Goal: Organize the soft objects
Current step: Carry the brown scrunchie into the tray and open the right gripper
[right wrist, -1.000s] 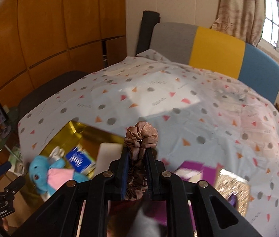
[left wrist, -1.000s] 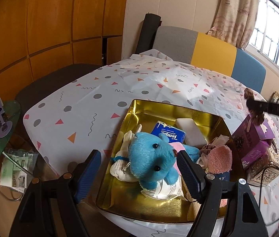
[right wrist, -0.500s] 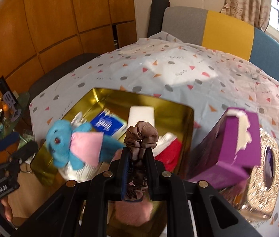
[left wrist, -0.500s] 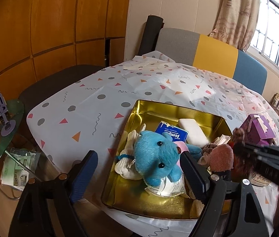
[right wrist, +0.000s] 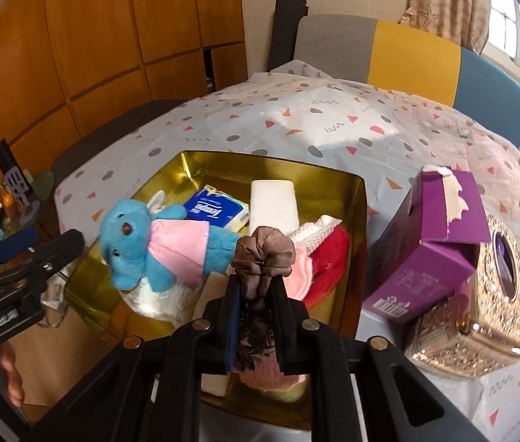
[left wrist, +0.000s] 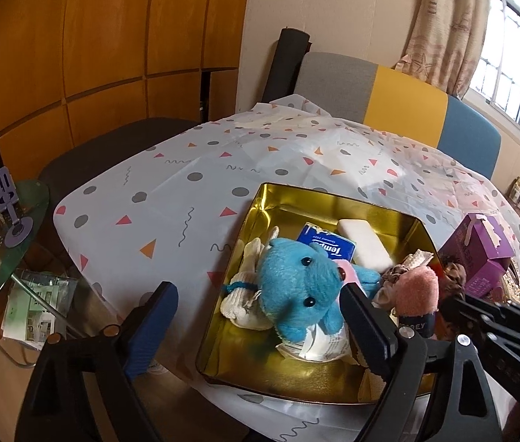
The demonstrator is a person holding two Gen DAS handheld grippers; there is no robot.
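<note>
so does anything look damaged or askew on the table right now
The purple box right of the gold tray leans tilted against the glittery tissue box, and its top flap is torn open with ragged white edges. Nothing else stands out.

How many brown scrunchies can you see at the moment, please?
2: one scrunchie is clamped in the right gripper above the gold tin; another scrunchie lies inside the tin beside the pink sock. Others may be buried.
</note>
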